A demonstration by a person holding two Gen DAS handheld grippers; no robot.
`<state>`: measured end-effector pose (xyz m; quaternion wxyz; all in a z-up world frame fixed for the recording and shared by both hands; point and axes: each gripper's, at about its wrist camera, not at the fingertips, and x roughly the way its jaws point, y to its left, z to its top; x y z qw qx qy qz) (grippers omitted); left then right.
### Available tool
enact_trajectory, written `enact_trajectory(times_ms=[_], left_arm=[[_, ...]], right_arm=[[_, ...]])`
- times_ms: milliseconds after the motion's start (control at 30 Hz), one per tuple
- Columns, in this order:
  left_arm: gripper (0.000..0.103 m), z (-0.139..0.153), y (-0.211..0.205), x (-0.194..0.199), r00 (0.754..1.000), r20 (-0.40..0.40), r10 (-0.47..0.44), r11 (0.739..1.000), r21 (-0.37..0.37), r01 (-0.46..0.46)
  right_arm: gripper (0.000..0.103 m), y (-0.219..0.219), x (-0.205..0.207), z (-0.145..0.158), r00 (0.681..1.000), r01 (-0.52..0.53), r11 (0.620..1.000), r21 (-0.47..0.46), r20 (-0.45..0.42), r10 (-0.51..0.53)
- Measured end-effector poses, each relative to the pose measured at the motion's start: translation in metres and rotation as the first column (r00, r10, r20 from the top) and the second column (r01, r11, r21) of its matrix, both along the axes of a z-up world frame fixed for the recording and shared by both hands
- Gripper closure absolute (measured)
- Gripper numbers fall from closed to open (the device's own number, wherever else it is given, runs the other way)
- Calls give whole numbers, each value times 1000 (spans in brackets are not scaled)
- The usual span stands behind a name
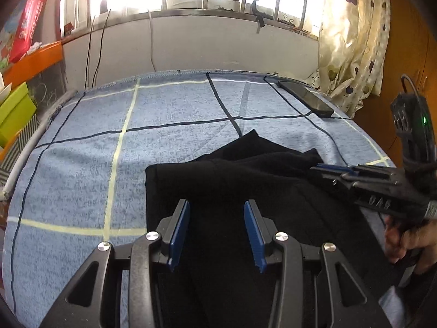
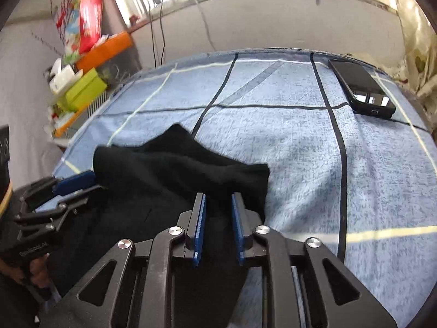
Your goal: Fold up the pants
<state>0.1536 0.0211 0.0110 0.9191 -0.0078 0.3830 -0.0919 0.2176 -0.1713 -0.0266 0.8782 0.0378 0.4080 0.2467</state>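
Black pants [image 1: 224, 180] lie bunched on the blue checked cloth [image 1: 82, 164], with the far end rumpled into peaks. My left gripper [image 1: 215, 205] is open, its blue pads over the near part of the pants. My right gripper [image 2: 218, 199] is open with a narrower gap, above the pants' [image 2: 169, 175] right edge. The right gripper also shows in the left wrist view [image 1: 325, 168], at the pants' right side. The left gripper shows in the right wrist view [image 2: 79, 181], at the pants' left edge. Neither holds fabric.
A black phone [image 2: 360, 87] lies at the far right corner of the cloth [image 2: 300, 150], also in the left wrist view [image 1: 306, 98]. Green boxes [image 2: 84, 88] and an orange shelf [image 2: 103, 49] stand to the left. A wall, window and curtain [image 1: 352, 41] lie beyond.
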Motion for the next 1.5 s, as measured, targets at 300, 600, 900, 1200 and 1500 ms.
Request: enact_trajectory(times_ms=[300,600,900,1200,1500], left_arm=[[54,7,9,-8,1000,-1,23,1000,3,-23],[54,11,56,-70,996,1,92,992,-92,-92],[54,3,67,-82,994,-46,103,972,-207,-110],[53,-10,63,-42,986,-126,106,950,-280,-138],[46,-23,64,-17,984,-157,87,923,-359,-138]], right_arm=[[77,-3,-22,15,1000,2,999,-38,19,-1],[49,-36,-72,10,999,-27,997,77,-33,30],[49,-44,-81,0,995,-27,986,166,-93,43],[49,-37,-60,-5,989,-35,977,211,-134,65],[49,-29,-41,-9,987,-44,968,246,-139,80]])
